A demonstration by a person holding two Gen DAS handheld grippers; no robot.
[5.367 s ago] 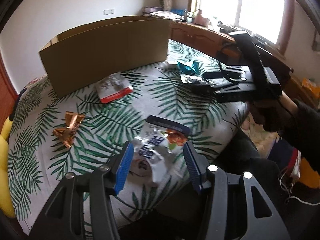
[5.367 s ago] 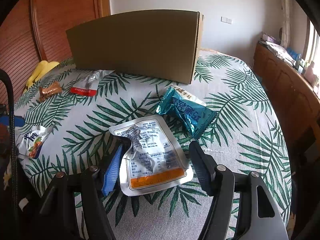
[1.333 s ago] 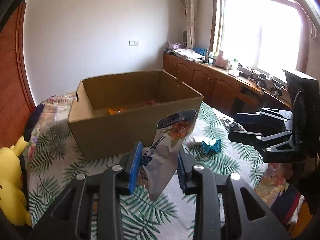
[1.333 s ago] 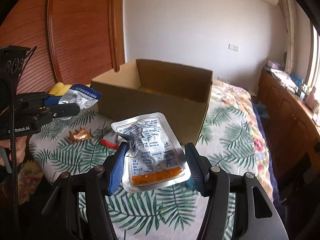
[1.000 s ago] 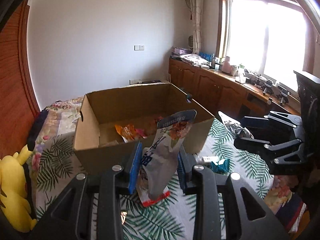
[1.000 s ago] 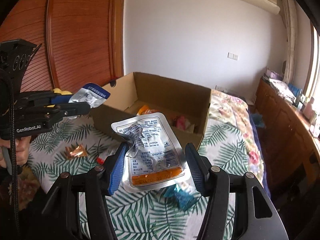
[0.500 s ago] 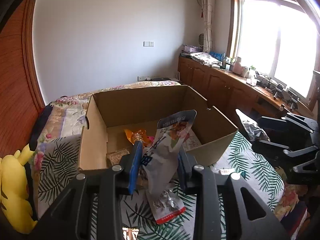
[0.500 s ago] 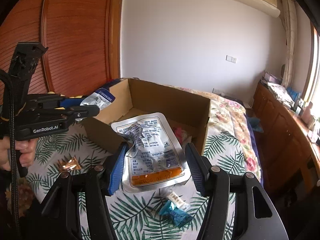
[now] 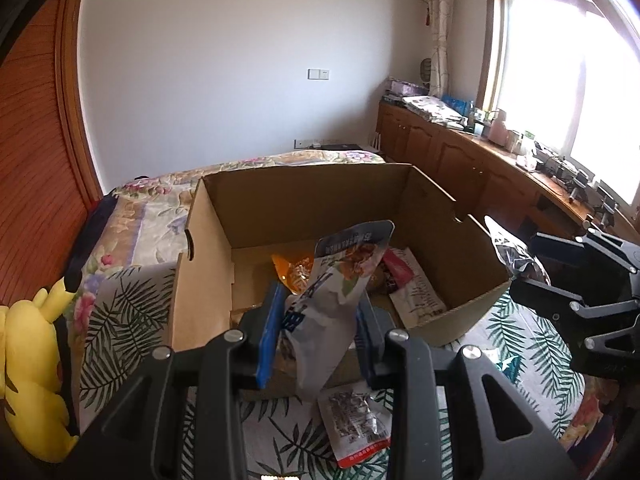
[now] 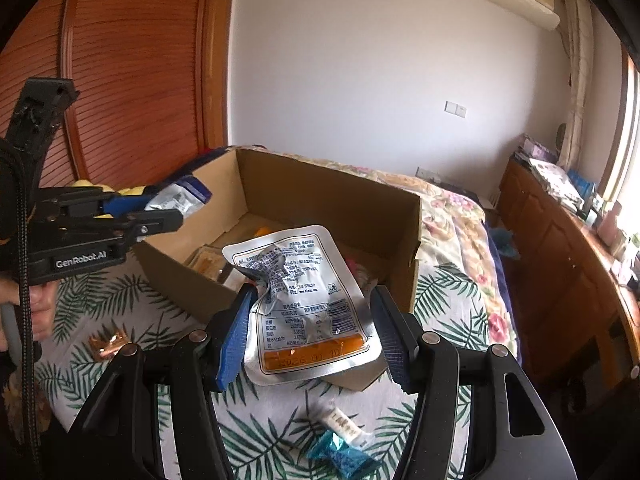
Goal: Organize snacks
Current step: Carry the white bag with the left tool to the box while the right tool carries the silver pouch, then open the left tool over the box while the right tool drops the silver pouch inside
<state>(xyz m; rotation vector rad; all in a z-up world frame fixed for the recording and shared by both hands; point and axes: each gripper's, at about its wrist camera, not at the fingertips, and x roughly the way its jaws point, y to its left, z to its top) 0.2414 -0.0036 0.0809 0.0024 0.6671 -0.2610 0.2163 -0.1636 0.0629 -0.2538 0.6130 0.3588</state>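
Note:
My left gripper [image 9: 318, 332] is shut on a white and blue snack pouch [image 9: 336, 292] and holds it over the near wall of the open cardboard box [image 9: 304, 200]. My right gripper [image 10: 312, 332] is shut on a silver snack pouch with an orange band [image 10: 304, 304], held over the box's near right corner [image 10: 400, 280]. The box holds several snack packets [image 9: 400, 280]. Each gripper shows in the other's view: the right gripper [image 9: 536, 268], the left gripper [image 10: 160, 208].
On the palm-leaf tablecloth lie a red-edged packet [image 9: 356, 424], a teal packet [image 10: 340, 456], a small white packet [image 10: 342, 424] and a copper wrapper [image 10: 108, 344]. A yellow plush toy [image 9: 28, 368] sits at the left. Wooden cabinets [image 10: 560, 248] line the right.
Both grippers picked their pouches up from the table and carried them up and forward. The box's inside has come into view, and both pouches now hang over it.

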